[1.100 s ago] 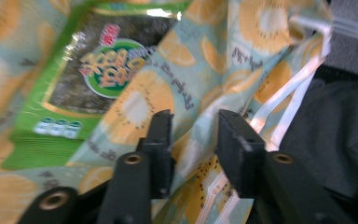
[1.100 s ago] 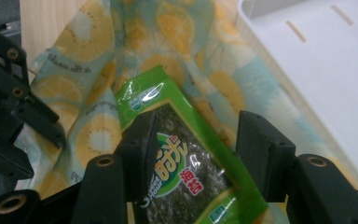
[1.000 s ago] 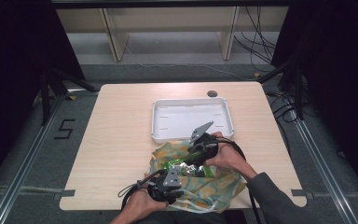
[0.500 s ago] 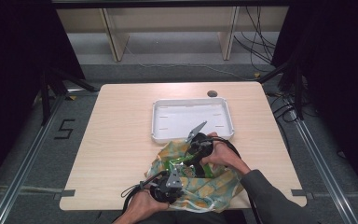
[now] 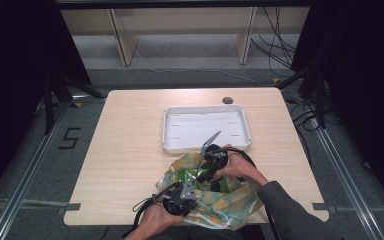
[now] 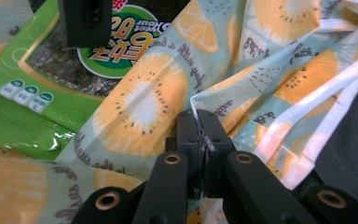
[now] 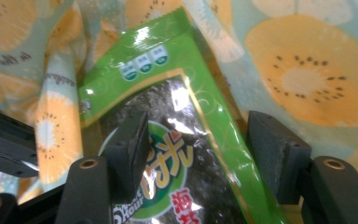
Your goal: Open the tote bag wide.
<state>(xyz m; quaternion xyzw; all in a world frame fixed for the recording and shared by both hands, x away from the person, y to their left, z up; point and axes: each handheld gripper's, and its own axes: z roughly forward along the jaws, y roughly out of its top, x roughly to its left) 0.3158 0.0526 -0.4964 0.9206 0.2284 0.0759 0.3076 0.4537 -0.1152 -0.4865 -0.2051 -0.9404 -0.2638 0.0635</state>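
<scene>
Dark flooring and black curtains surround a pale wooden counter (image 5: 130, 150), seen from above. Beyond its far edge, at twelve o'clock, stands a light wooden shelf unit (image 5: 180, 30) with cables trailing on the floor beside it.

Near the middle of the counter, slightly toward one o'clock, sits a shallow white tray (image 5: 172, 131). Just in front of it, at about five o'clock and reaching the near edge, lies a crumpled fabric bag (image 5: 230, 207) printed with orange citrus slices on pale blue.

Two forearms come in from the bottom edge, each hand holding a tool over the bag.

The left hand-held gripper (image 6: 199, 140) sits at the bag's near side, around six o'clock. Its jaws have just been closing and are now pinched together on a raised fold of the bag's cloth, which runs up between the two black pads.

The right hand-held gripper (image 7: 198, 154) is at the bag's far side, next to the tray. Its jaws stand apart, one on each side of a green snack packet (image 7: 186, 140) with a dark window and a round label. Neither pad presses on it. The packet lies inside the bag's open mouth, cloth on every side.
</scene>
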